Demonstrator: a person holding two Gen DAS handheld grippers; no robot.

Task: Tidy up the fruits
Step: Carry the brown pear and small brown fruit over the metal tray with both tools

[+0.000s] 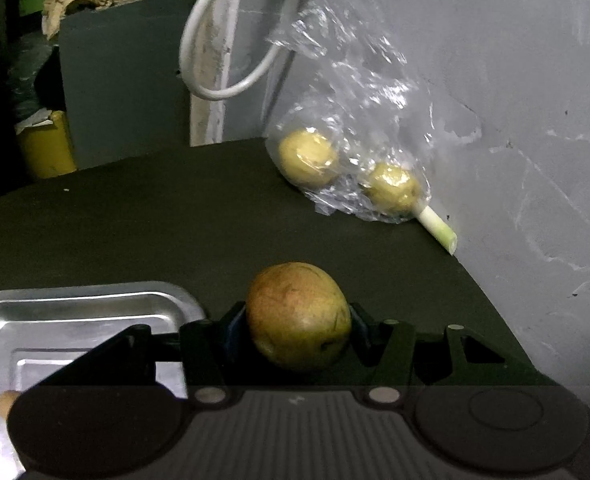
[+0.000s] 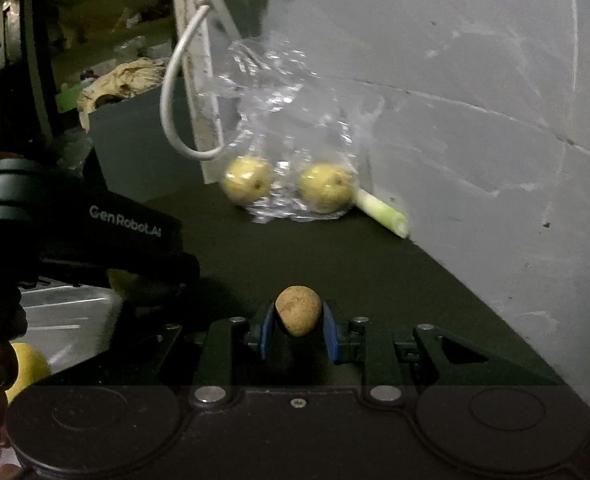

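Two bagged fruits [image 1: 309, 156] blurred; tray [image 1: 95, 300] half-hidden.

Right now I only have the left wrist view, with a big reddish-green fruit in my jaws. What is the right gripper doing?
Observer: The right gripper is shut on a small brown fruit.
Operator: Anything in the tray beyond what I see?
Observer: A yellow fruit lies at the tray's near end.
Operator: How do the bagged fruits sit?
Observer: From the right wrist they sit side by side in the plastic bag, stalk behind.
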